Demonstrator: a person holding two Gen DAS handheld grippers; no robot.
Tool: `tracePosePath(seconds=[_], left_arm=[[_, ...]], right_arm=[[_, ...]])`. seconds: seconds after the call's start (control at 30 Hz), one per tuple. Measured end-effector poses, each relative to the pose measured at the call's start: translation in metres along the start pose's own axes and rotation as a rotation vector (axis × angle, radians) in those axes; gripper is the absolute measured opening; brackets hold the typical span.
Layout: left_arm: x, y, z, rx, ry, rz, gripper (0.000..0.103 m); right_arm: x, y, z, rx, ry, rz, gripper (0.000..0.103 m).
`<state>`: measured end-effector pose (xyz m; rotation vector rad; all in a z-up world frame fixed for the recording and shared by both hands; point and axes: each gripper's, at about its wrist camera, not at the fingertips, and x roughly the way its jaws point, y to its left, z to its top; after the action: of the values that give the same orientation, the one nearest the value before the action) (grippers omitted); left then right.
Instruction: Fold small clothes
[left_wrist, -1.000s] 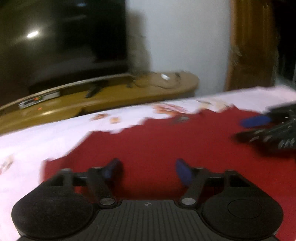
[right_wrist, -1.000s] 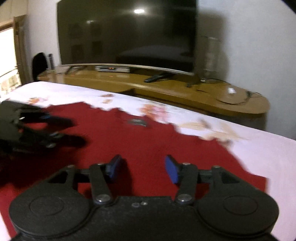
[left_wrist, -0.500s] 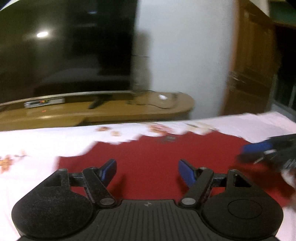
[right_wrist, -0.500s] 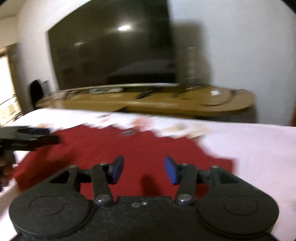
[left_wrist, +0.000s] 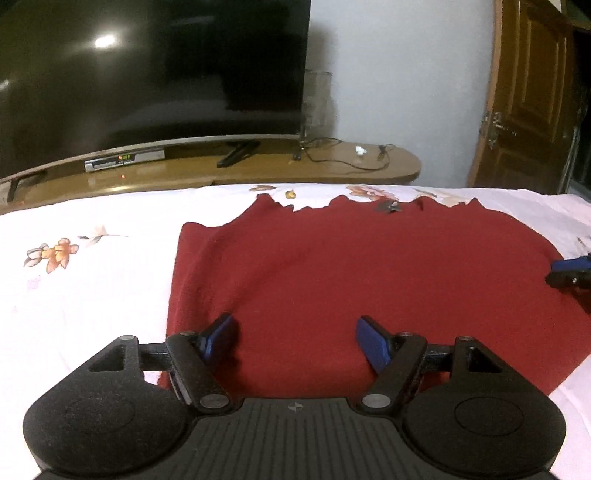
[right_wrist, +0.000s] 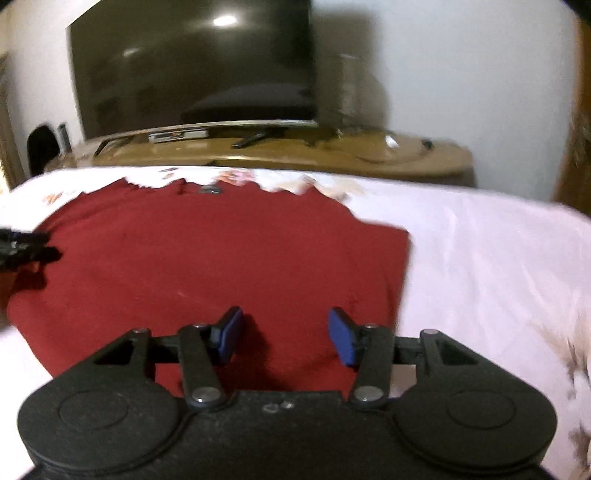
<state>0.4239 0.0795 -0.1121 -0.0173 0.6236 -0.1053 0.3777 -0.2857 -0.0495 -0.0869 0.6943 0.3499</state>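
Dark red knit garment (left_wrist: 369, 266) flat on white floral bedsheet (left_wrist: 85, 273) — left gripper (left_wrist: 295, 332) and right gripper (right_wrist: 284, 332) spread apart (nothing held), over its near edge.

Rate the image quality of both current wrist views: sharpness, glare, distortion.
Left wrist view: mostly sharp; a lamp glares off the TV screen, and fisheye bends the wooden TV stand. Right wrist view: motion-blurred, smearing the red garment's far edge and the floral sheet; same TV glare; the right claw casts dark shadows on the cloth.
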Motion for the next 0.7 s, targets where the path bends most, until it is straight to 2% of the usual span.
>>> tracePosePath(seconds=[0.07,0.1,0.17,0.23,0.33,0.43,0.5,0.57,0.7], left_arm=[[0.002,-0.006,0.008,-0.012,0.005,0.032,0.073],[-0.001,-0.012,0.013,-0.018,-0.009,0.025,0.073],[-0.015,-0.032,0.019,-0.012,-0.054,-0.015,0.073],[-0.023,-0.054,0.018,0.020,-0.064,-0.036,0.073],[-0.021,-0.078,0.008,0.037,-0.027,-0.047,0.073],[-0.019,-0.085,-0.012,0.103,0.031,0.005,0.073],[-0.029,-0.073,-0.028,0.109,0.013,0.015,0.073],[-0.042,-0.054,-0.035,0.066,0.012,0.028,0.073],[-0.059,-0.017,-0.050,-0.014,0.016,0.052,0.074]], right_arm=[[0.001,0.008,0.005,-0.004,0.003,-0.020,0.047],[-0.001,0.015,0.010,0.002,-0.008,-0.033,0.045],[-0.016,0.034,0.015,0.010,-0.064,-0.003,0.046],[-0.025,0.060,0.014,-0.011,-0.090,0.044,0.048],[-0.020,0.107,0.004,-0.080,-0.058,0.111,0.047],[-0.010,0.136,-0.014,-0.168,0.006,0.101,0.047],[-0.007,0.135,-0.027,-0.214,0.025,0.051,0.048],[-0.020,0.119,-0.035,-0.195,0.014,0.031,0.050],[-0.046,0.062,-0.051,-0.111,0.027,-0.027,0.049]])
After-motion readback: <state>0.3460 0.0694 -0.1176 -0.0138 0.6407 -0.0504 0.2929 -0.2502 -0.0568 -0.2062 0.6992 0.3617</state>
